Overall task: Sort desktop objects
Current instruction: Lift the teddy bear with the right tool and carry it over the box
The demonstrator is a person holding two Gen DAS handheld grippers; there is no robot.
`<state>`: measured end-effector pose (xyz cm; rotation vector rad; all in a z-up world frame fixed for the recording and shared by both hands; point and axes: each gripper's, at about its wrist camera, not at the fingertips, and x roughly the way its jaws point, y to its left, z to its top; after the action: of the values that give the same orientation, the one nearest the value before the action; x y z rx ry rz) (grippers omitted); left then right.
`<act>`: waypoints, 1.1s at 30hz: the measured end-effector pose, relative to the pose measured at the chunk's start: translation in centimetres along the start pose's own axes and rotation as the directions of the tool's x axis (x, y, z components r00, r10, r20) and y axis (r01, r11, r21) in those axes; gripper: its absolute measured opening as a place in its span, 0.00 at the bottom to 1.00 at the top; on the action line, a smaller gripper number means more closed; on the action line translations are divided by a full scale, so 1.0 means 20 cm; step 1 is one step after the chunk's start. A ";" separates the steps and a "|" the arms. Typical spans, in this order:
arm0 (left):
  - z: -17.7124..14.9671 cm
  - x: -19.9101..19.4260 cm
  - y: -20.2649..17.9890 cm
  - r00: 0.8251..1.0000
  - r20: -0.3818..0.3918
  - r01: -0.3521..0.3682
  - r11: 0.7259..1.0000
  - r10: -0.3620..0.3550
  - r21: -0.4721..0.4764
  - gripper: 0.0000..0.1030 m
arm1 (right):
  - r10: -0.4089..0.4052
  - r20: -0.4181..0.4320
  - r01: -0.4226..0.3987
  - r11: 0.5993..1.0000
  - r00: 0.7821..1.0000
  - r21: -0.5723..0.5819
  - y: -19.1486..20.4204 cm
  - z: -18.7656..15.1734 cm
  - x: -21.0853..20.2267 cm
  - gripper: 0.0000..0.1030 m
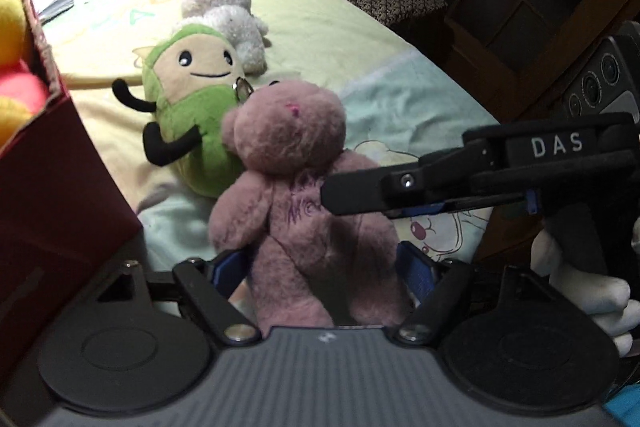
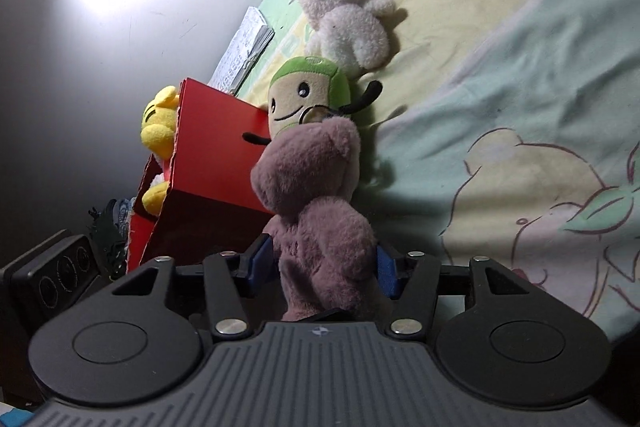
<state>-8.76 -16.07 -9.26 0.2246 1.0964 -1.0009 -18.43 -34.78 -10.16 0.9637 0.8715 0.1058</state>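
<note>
Mauve plush, matted and soft, fills the middle of both wrist views: a small pink-purple teddy bear point(image 1: 296, 195) held upright above a pastel cartoon-print bedsheet point(image 1: 360, 39). The left gripper point(image 1: 324, 275) has its blue-padded fingers point(image 1: 230, 267) on either side of the bear's legs, and they appear to press into the fur, though how firmly I cannot tell. The right gripper point(image 2: 326, 267) comes in from the side and pinches the bear's torso between its own blue pads point(image 2: 386, 273); in the left view its black finger lies across the toy's belly. A white-gloved hand point(image 1: 592, 291) grips the right tool's handle at the frame edge.

Judging by the layout, the step in hand is carrying this bear to the red cardboard box point(image 2: 216, 163), which stands just beside it and already holds a yellow plush toy point(image 2: 158, 125). The next move seems to call for one gripper to let go so the other can lift the bear over the box's rim and drop it inside without knocking the wall.

Still on the sheet behind lie a green bean-shaped plush with a smiling face point(image 1: 192, 107) and, touching it, a white fluffy stuffed animal point(image 1: 224, 7).
</note>
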 end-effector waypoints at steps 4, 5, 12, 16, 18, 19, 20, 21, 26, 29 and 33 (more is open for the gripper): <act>0.01 0.06 -0.03 1.000 -0.026 -0.016 1.000 0.016 0.000 0.81 | 0.002 0.017 -0.001 0.999 1.000 -0.039 -0.01 0.04 -0.01 0.60; 0.01 0.08 -0.03 0.999 -0.030 -0.022 1.000 0.022 -0.004 0.81 | -0.001 0.010 0.002 0.998 1.000 -0.070 -0.01 0.05 0.01 0.60; 0.04 0.14 -0.05 0.996 -0.038 -0.079 0.997 0.079 -0.011 0.80 | 0.018 -0.080 -0.035 0.976 0.997 -0.213 0.01 0.08 0.03 0.25; 0.03 0.10 -0.06 0.997 -0.023 -0.074 0.997 0.073 -0.006 0.76 | 0.048 -0.120 -0.089 0.927 0.992 -0.365 0.14 0.06 -0.02 0.21; 0.02 0.07 -0.06 0.998 -0.020 -0.059 0.998 0.059 -0.005 0.75 | 0.076 -0.144 -0.130 0.903 0.987 -0.410 0.20 0.04 -0.02 0.21; 0.01 0.06 -0.06 0.998 -0.021 -0.051 0.999 0.051 -0.009 0.74 | 0.094 -0.160 -0.155 0.891 0.983 -0.427 0.23 0.04 -0.02 0.21; 0.00 0.04 -0.05 0.999 -0.022 -0.046 0.999 0.046 -0.012 0.73 | 0.106 -0.176 -0.175 0.879 0.979 -0.445 0.26 0.02 -0.01 0.21; -0.01 0.02 -0.05 0.999 -0.022 -0.044 0.999 0.044 -0.015 0.73 | 0.113 -0.188 -0.189 0.868 0.976 -0.458 0.28 0.02 0.00 0.21; -0.03 -0.02 -0.03 0.996 -0.008 -0.092 0.995 0.092 -0.028 0.66 | 0.121 -0.219 -0.209 0.873 0.968 -0.441 0.30 0.00 0.07 0.24; -0.04 -0.05 -0.02 0.995 0.005 -0.099 0.994 0.100 -0.034 0.65 | 0.110 -0.198 -0.191 0.867 0.974 -0.460 0.33 -0.01 0.07 0.28; -0.08 -0.10 -0.01 0.994 0.023 -0.103 0.994 0.104 -0.042 0.65 | 0.116 -0.236 -0.226 0.825 0.965 -0.518 0.41 -0.07 0.08 0.25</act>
<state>-10.02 -14.10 -8.25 0.2329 1.0707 -0.8860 -16.05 -28.33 -5.28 0.4941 0.8646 0.5847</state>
